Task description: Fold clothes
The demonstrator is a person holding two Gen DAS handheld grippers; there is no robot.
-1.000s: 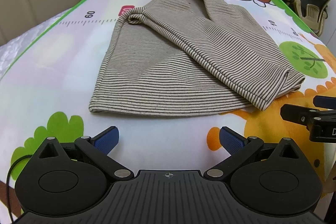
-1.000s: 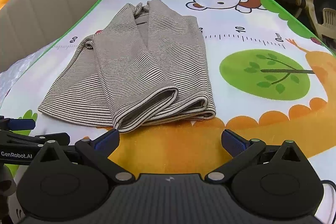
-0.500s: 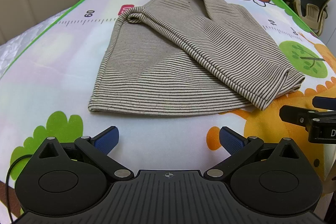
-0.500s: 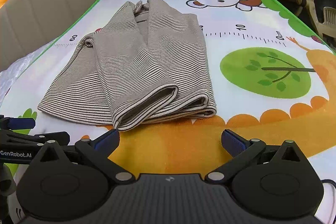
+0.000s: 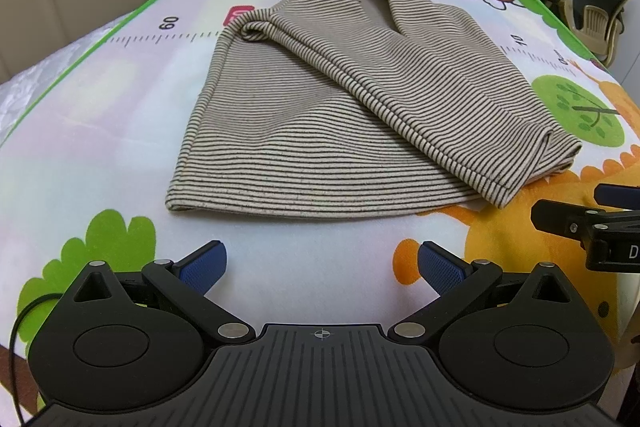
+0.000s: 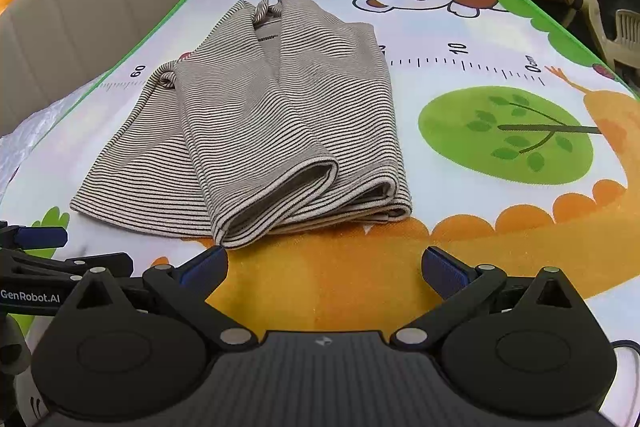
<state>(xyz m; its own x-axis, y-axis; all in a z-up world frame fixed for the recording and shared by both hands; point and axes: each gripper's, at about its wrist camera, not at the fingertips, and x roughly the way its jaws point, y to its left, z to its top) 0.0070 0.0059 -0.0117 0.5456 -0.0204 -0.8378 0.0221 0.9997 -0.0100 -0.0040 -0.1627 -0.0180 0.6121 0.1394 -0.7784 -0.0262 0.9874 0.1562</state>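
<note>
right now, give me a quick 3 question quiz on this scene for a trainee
1. True or false: the left gripper is shut on the shirt.
2. What does the shirt lie on? A) bare wood B) printed mat C) metal tray
3. Fill in: both grippers are ____ and hold nothing.

Key
1. False: it is open, short of the hem.
2. B, the mat.
3. open; the right gripper too.

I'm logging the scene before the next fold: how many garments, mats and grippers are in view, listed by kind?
Striped garment: 1
Play mat: 1
Grippers: 2, the left gripper and the right gripper, both open and empty
Total: 4
</note>
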